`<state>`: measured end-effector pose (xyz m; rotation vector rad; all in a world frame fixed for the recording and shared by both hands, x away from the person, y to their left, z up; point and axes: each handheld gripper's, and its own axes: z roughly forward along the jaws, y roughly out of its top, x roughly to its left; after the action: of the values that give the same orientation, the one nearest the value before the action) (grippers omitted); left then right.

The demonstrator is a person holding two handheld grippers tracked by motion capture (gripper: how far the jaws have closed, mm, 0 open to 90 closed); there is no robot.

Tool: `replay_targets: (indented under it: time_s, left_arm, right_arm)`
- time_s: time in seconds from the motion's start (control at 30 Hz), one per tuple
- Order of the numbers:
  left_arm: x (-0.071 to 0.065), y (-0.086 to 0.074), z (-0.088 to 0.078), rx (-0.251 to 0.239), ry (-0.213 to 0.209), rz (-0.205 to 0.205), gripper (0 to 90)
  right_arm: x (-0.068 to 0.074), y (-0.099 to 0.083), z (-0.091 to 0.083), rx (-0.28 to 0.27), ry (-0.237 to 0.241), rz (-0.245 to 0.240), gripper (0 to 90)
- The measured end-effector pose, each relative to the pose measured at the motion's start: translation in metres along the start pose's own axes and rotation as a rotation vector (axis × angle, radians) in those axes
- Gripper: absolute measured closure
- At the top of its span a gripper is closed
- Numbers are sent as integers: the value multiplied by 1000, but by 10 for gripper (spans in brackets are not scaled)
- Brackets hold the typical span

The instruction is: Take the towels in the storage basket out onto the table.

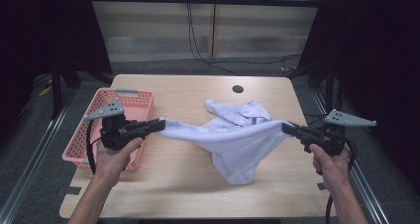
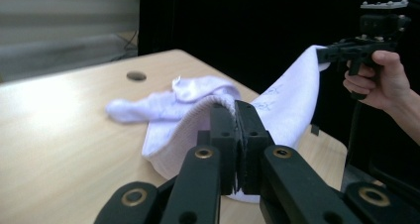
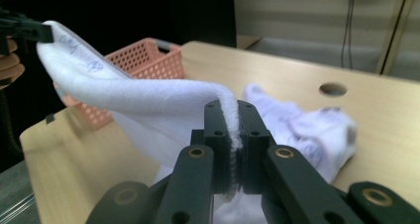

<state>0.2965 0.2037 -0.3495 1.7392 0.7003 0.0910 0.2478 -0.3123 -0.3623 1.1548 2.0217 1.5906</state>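
High view: white terry cloth with faint printed marks (image 1: pixel 233 135) hangs between the two grippers above the light wooden table (image 1: pixel 188 194).
Left gripper (image 1: pixel 159 125): jaws clamped on the cloth's left edge, held over the table beside the pink plastic lattice basket (image 1: pixel 136 102).
Right gripper (image 1: pixel 288 128): jaws clamped on the cloth's right edge, near the table's right side.
Cloth shape: top edge stretched between the grippers, middle sagging in a pouch toward the table, far part bunched on the tabletop.
Left gripper view: cloth's hem is pinched between the black jaws; the cloth (image 2: pixel 292 100) rises to the other gripper (image 2: pixel 324 54).
Right gripper view: cloth's hem (image 3: pixel 230 120) pinched between the jaws; basket (image 3: pixel 148 60) stands behind the cloth.
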Motion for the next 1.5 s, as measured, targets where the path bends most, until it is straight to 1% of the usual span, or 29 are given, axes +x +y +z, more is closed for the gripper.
replay_targets:
  time_s: [0.1, 0.17, 0.2, 0.23, 0.27, 0.3, 0.33, 0.4, 0.43, 0.47, 0.5, 0.53, 0.57, 0.63, 0.67, 0.73, 0.83, 0.87, 0.93, 1.0, 1.03, 1.13, 1.23, 1.27, 1.3, 1.33, 1.37, 1.43, 1.5]
  left_arm:
    - [-5, -14, -7, 20, -6, -2, 881]
    - [-17, -24, -22, 23, -18, 0, 881]
    - [-17, -24, -22, 23, -18, 0, 881]
    - [-23, -27, -28, 12, -26, -1, 881]
    - [-30, -29, -34, 9, -39, 2, 881]
    - [-37, -31, -40, 15, -51, 5, 881]
    - [-46, -33, -46, 18, -62, 13, 881]
    - [-60, -37, -56, 37, -69, 10, 875]
    - [-67, -40, -61, 40, -64, 3, 829]
    - [-72, -44, -64, 47, -79, 5, 829]
    - [-75, -47, -66, 53, -92, 12, 802]
    - [-77, -50, -68, 55, -84, 27, 746]
    - [-77, -52, -67, 62, -73, 13, 635]
    - [-76, -53, -67, 64, -65, 22, 623]
    - [-74, -53, -66, 63, -62, 14, 618]
    - [-70, -54, -60, 77, -54, 11, 596]
    - [-60, -58, -38, 131, -56, 6, 591]
    - [-57, -60, -29, 150, -56, 18, 591]
    - [-51, -65, -14, 159, -77, 22, 595]
    - [-43, -70, 7, 182, -113, 38, 624]
    - [-38, -73, 17, 196, -133, 33, 637]
    - [-26, -81, 41, 237, -137, 9, 718]
    - [-21, -93, 65, 296, -156, 11, 745]
    - [-19, -96, 69, 305, -157, 6, 743]
    - [-15, -101, 74, 311, -179, -23, 728]
    - [-13, -105, 77, 322, -172, -23, 699]
    - [-12, -108, 79, 339, -153, -13, 679]
    - [-9, -117, 83, 358, -162, -27, 665]
    - [-10, -123, 86, 392, -155, -6, 658]
  right_arm:
    - [8, -15, -2, 34, 18, 2, 850]
    - [22, -25, -17, 54, 37, -6, 849]
    - [22, -25, -17, 54, 37, -6, 849]
    - [34, -31, -31, 47, 47, -15, 849]
    - [34, -31, -31, 47, 47, -15, 849]
    - [49, -35, -47, 28, 46, -21, 848]
    - [49, -35, -47, 28, 46, -21, 848]
    - [65, -39, -65, 7, 50, -32, 846]
    - [78, -46, -80, -7, 75, -26, 779]
    - [78, -46, -80, -7, 75, -26, 779]
    - [84, -50, -85, -6, 74, -31, 699]
    - [87, -54, -89, -9, 71, -40, 625]
    - [90, -61, -92, -5, 71, -43, 562]
    - [89, -62, -91, 0, 57, -47, 555]
    - [87, -63, -88, 7, 70, -45, 547]
    - [83, -65, -79, 14, 60, -33, 517]
    - [77, -66, -59, 61, 48, -52, 489]
    - [74, -66, -53, 75, 39, -54, 484]
    - [67, -68, -37, 92, 50, -59, 484]
    - [60, -71, -20, 111, 57, -50, 485]
    - [57, -72, -11, 130, 66, -48, 488]
    - [52, -78, 17, 201, 81, -56, 506]
    - [46, -88, 45, 274, 94, -60, 520]
    - [43, -93, 53, 302, 97, -57, 522]
    - [41, -97, 58, 321, 89, -59, 518]
    - [38, -104, 65, 347, 70, -51, 495]
    - [34, -109, 70, 365, 71, -27, 482]
    - [32, -116, 75, 405, 51, -34, 453]
    - [32, -120, 78, 435, 61, -40, 439]
